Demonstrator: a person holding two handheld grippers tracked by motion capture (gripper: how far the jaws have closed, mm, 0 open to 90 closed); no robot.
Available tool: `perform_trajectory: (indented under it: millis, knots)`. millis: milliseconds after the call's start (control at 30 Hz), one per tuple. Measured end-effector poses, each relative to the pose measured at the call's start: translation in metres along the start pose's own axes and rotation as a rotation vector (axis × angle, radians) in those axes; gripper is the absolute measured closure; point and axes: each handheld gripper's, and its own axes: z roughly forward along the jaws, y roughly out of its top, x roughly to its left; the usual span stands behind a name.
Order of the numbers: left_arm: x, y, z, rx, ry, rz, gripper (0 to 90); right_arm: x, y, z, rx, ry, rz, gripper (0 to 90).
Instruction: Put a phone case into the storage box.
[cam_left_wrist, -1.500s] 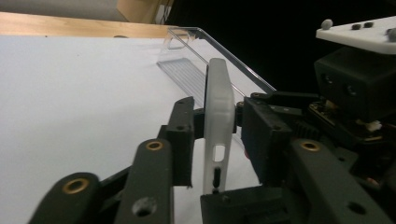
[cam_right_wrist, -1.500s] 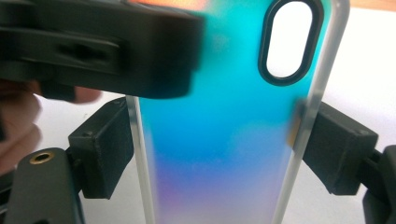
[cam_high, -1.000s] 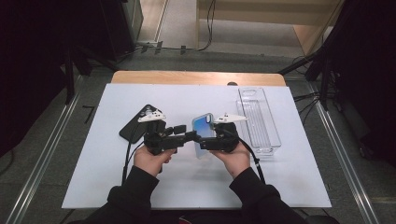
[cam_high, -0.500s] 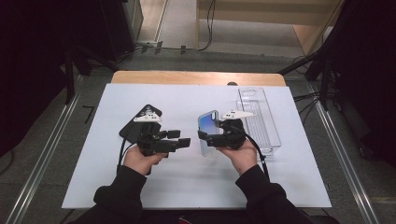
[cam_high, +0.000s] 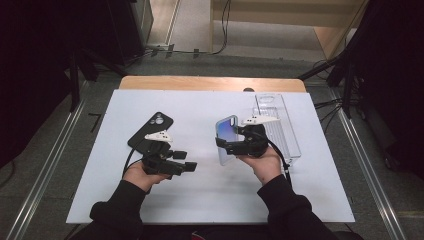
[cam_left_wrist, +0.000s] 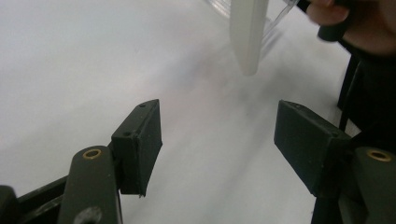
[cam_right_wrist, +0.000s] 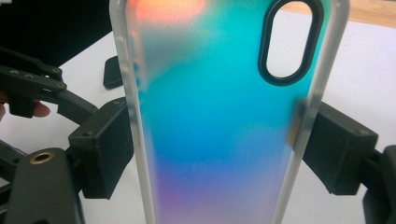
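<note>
Since a second ago the two grippers are no longer meeting at the table's middle: the left gripper (cam_high: 187, 167) is now sitting back toward the person's left, apart from the case (cam_high: 227, 138), while the right gripper (cam_high: 223, 145) is keeping the case alone, a little farther right.

The case is a thin phone shell with frosted, translucent edges and a glossy back that is shading from orange at the top through teal and blue to violet (cam_right_wrist: 219, 121). A black-rimmed oval camera opening is showing near its upper corner. It is standing roughly on end above the white table (cam_high: 210, 200), tilted, with the right gripper's jaws pressing its two long edges, closed on it to the case's width.

The left gripper (cam_left_wrist: 217, 144) is holding nothing; its flat, matte black jaws are spread wide over bare tabletop, and the case's pale edge (cam_left_wrist: 247, 32) is showing ahead of it.

A black phone (cam_high: 151, 130) is lying flat just behind the left hand (cam_high: 142, 175). A clear, ribbed plastic tray (cam_high: 280, 125) is lying along the right side, just beside the right hand (cam_high: 261, 162).
</note>
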Motion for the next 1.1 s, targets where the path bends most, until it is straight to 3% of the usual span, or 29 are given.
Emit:
perform_trajectory:
  millis: [67, 333, 600, 800, 1100]
  knots:
    - [0.002, -0.004, -0.001, 0.011, 0.021, 0.007, 32.4, -0.001, 0.001, -0.001, 0.004, 0.003, -0.004, 15.5]
    - [0.007, -0.017, -0.006, 0.05, -0.009, 0.006, 32.4, -0.006, 0.005, -0.009, 0.027, 0.045, -0.019, 15.4]
    - [0.008, -0.027, -0.012, 0.055, 0.001, 0.016, 32.5, -0.01, 0.012, -0.02, 0.036, 0.066, -0.053, 15.5]
    - [0.01, -0.035, -0.016, 0.077, 0.021, 0.035, 32.4, -0.014, 0.018, -0.03, 0.028, 0.066, -0.068, 15.5]
    - [0.013, -0.04, -0.023, 0.067, 0.05, 0.01, 32.4, -0.021, 0.026, -0.044, 0.008, 0.048, -0.068, 15.4]
